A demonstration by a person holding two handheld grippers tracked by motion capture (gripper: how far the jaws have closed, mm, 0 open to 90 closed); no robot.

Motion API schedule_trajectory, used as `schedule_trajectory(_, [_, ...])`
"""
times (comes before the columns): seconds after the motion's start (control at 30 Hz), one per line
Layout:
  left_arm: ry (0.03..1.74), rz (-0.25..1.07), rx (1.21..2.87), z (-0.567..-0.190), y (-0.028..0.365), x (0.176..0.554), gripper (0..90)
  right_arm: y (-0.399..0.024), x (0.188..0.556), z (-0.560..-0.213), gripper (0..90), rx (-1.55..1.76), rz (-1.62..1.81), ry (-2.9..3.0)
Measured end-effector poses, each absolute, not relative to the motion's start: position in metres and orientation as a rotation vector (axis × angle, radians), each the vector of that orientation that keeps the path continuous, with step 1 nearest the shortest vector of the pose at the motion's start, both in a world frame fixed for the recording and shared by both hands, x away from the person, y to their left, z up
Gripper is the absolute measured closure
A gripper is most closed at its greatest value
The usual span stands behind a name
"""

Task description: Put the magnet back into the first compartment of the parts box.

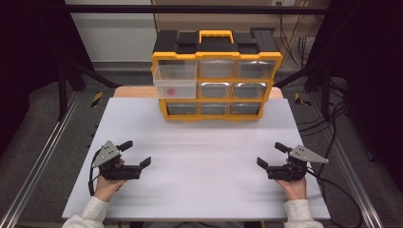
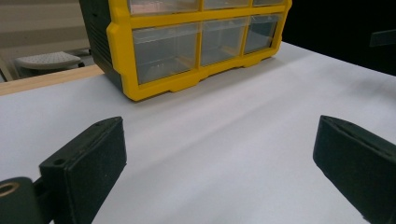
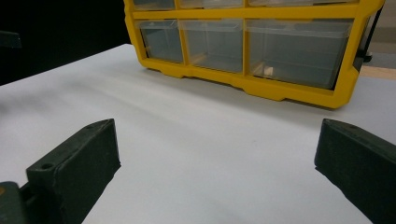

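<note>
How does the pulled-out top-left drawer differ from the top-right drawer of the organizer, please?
The top-left drawer juts well out of the organizer; the top-right drawer sits flush in its slot. The top-left drawer holds a small red thing; nothing can be made out in the top-right one. Both are clear plastic and look alike in size.

one drawer cabinet (image 1: 216, 76), nine drawers, two tools
</note>
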State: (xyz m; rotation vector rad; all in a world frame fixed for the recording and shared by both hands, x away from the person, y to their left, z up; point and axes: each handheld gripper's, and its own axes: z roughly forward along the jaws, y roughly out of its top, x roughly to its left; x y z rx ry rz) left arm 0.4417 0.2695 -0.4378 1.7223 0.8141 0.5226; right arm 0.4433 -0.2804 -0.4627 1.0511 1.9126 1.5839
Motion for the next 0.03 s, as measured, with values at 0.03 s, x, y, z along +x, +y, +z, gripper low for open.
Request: schedule_trajectory(0.03, [0.817, 0.520, 1.728, -0.4384, 0.2700, 0.4418, 2.4, -0.2805, 0.4434, -0.4627, 0.3, 1.051, 1.584, 1.913])
